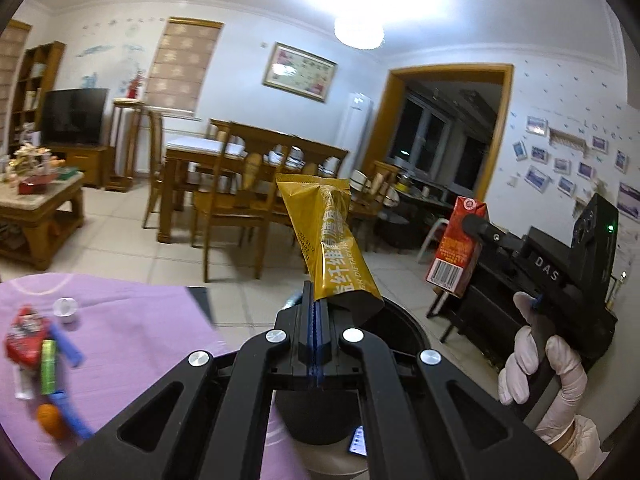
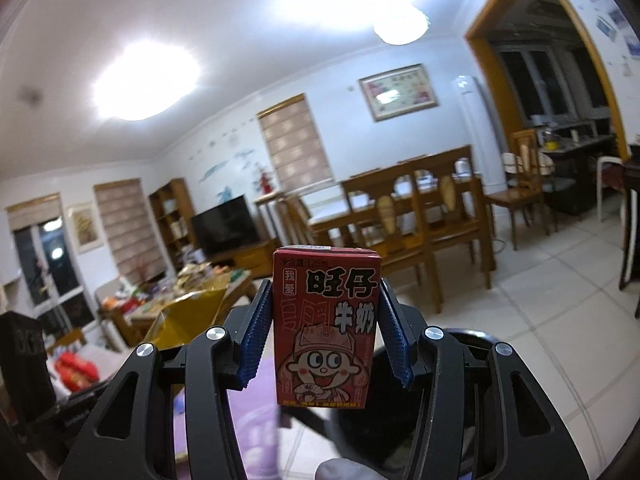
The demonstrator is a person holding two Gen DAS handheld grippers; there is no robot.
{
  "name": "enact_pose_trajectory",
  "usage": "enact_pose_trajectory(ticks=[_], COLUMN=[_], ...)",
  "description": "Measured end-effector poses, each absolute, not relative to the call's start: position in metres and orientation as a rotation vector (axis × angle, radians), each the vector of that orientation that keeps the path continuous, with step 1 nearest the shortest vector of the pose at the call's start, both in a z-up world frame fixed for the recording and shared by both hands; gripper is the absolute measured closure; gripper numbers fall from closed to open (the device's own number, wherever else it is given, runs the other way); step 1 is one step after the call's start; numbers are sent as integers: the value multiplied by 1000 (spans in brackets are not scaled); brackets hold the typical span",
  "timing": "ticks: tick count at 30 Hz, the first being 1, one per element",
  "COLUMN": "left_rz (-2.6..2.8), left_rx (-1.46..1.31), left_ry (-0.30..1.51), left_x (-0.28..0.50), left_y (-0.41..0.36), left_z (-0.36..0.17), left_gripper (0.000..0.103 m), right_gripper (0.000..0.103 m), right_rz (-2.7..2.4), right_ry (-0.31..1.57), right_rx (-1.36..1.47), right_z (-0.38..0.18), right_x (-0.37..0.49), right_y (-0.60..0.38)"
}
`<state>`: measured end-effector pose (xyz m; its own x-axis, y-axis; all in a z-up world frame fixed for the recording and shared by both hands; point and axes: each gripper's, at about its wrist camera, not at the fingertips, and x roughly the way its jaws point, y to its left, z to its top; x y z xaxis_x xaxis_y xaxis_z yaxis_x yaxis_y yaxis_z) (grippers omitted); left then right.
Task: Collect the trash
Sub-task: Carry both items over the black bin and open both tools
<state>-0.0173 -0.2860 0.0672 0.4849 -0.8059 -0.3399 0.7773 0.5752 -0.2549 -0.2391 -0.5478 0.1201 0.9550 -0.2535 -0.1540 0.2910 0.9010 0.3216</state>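
Left tongs [image 1: 316, 320] pinch a yellow wrapper [image 1: 332, 240] above the black bin [image 1: 404, 320]. Right tongs [image 2: 326, 320] clamp a red milk carton [image 2: 326, 328], right of the wrapper.

Open air lies around the yellow packet [image 1: 334, 240] and the red milk carton [image 1: 456, 246], which hang apart with a clear gap between them. Below them the dark round bin [image 1: 404, 328] sits just beside the edge of the purple table [image 1: 132, 328]. Near that table's left edge, a red wrapper [image 1: 26, 340], green stick [image 1: 48, 366] and small white cup [image 1: 66, 308] crowd the surface.
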Motion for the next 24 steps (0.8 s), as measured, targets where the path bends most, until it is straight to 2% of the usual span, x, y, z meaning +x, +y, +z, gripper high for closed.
enact_pose_trajectory(ticks=[12, 24], left_rz=[-1037, -1013], left_rx=[40, 104], left_ry=[574, 647], left_x=[-18, -15], left_y=[-387, -433], left_z=[4, -29], left_gripper=[102, 101], right_gripper=[52, 52], right_rz=[-394, -399], right_ry=[144, 246], right_rx=[462, 500], right_z=[49, -10], right_x=[-251, -189], right_y=[-666, -699])
